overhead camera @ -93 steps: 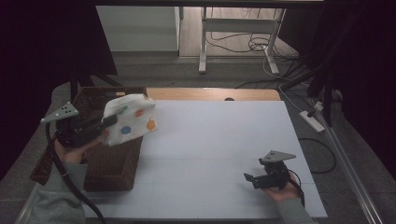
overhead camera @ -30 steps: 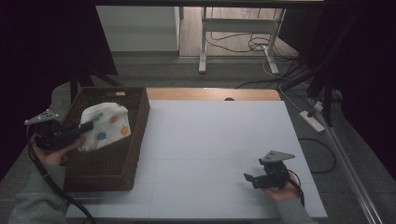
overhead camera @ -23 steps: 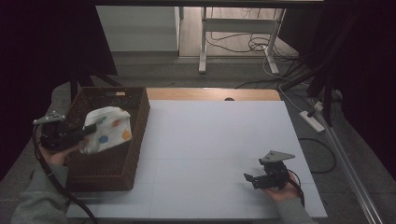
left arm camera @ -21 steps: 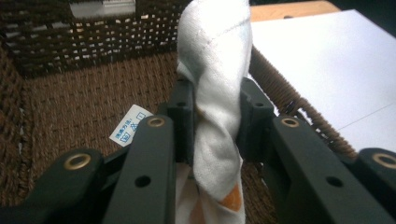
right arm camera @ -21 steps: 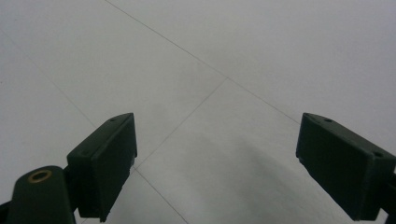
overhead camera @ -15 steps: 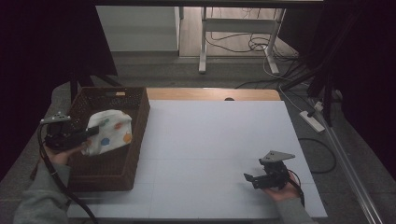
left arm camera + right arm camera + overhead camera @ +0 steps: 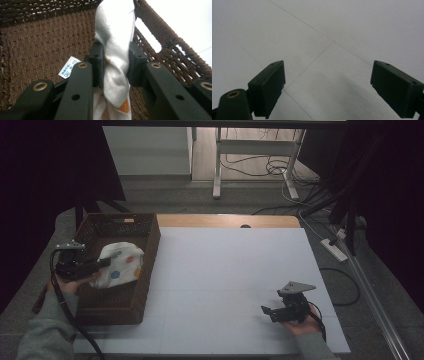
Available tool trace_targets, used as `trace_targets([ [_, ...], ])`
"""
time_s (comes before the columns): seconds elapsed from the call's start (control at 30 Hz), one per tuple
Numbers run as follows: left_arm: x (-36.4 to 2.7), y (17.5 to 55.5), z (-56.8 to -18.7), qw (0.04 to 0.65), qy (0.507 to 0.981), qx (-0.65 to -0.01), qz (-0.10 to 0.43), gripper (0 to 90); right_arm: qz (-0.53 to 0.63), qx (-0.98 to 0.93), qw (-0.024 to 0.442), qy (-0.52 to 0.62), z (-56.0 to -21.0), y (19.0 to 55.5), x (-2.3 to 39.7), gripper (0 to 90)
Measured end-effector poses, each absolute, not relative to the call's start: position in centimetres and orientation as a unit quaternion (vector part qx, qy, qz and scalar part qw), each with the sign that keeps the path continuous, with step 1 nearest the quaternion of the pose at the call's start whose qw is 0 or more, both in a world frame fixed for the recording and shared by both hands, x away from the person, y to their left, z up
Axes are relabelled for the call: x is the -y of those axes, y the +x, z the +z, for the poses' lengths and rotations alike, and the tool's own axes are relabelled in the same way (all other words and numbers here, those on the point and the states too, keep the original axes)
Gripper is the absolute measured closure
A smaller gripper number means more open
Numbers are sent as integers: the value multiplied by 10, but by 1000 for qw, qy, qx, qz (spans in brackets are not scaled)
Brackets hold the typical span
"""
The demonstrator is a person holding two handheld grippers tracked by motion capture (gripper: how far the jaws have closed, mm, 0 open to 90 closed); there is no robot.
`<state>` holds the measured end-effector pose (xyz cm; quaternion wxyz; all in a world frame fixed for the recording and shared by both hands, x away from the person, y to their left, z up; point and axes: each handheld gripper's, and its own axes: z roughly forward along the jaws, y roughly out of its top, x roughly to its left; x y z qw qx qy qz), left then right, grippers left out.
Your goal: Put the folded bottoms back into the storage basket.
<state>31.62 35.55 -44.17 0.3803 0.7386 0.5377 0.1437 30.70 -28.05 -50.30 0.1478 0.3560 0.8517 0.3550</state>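
Left gripper (image 7: 102,264): squeezed tight on the white spotted cloth (image 7: 119,266), holding it over the inside of the basket (image 7: 131,304).
Cloth: pinched between the two black jaws, its label (image 7: 69,67) hanging beside them.
Basket: brown, woven, at the table's (image 7: 230,270) left edge.
Right gripper (image 7: 267,312): jaws wide apart, holding nothing, low over the white table, near the front right corner.

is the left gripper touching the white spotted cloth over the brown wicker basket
Touching. The left gripper view shows the left gripper with both black jaws pressed against the white spotted cloth, pinching it above the brown wicker basket.
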Motion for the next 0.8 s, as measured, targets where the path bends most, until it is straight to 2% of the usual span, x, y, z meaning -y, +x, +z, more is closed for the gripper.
trace_targets([
  [0.27, -354, 322, -445, 367, 743, -541, 145, 674, 354, -852, 147, 356, -503, 307, 280, 125],
  [0.33, -354, 324, -445, 355, 744, -544, 156, 608, 354, -852, 147, 356, -503, 307, 280, 125],
  [0.4, -353, 325, -444, 340, 740, -553, 175, 473, 354, -852, 148, 356, -503, 307, 280, 125],
  [0.47, -353, 323, -441, 344, 736, -553, 185, 419, 354, -852, 147, 356, -503, 307, 280, 125],
  [0.8, -339, 305, -430, 382, 734, -533, 180, 389, 354, -852, 147, 356, -503, 307, 280, 125],
])
